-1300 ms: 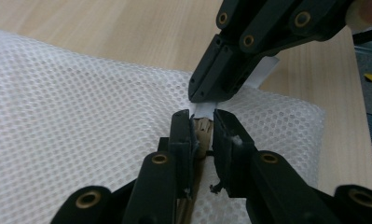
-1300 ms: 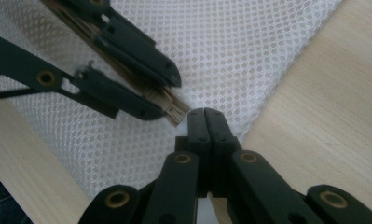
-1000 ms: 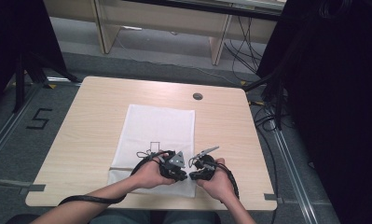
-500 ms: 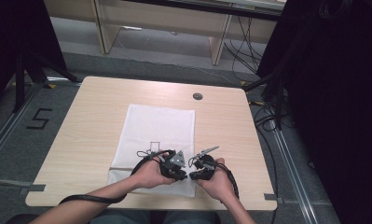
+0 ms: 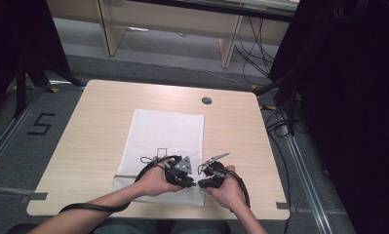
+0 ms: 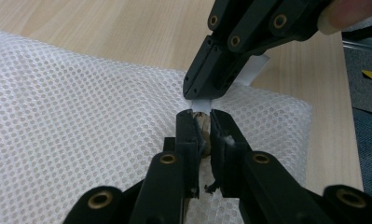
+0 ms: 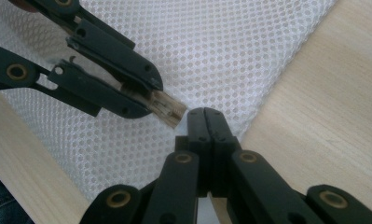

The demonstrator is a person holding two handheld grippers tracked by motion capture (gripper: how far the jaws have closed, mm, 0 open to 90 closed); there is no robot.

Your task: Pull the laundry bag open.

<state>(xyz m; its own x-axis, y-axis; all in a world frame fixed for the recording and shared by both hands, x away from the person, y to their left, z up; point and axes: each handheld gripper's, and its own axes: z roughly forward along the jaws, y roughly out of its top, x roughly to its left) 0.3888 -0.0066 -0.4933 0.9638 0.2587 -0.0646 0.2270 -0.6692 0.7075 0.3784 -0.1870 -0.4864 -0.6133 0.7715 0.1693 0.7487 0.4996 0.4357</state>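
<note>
A white mesh cloth [image 5: 165, 131] lies flat on the wooden table [image 5: 104, 122]. Both hands meet over its near right corner. My left gripper [image 5: 190, 184] is shut on a small tan wooden piece [image 6: 202, 122], whose end sticks out past the jaws [image 7: 167, 108]. My right gripper [image 5: 199, 184] faces it tip to tip, shut on a thin white strip [image 6: 254, 72] that shows on both sides of its jaws. In the right gripper view its closed tips [image 7: 205, 112] sit right beside the wooden piece's end. The mesh [image 7: 221, 46] lies just beneath both grippers.
A round cable hole [image 5: 206, 101] sits at the table's far right. The table's front edge [image 5: 158, 214] runs close under the hands. Dark curtains stand left and right, and cables lie on the floor [image 5: 275, 122] at the right.
</note>
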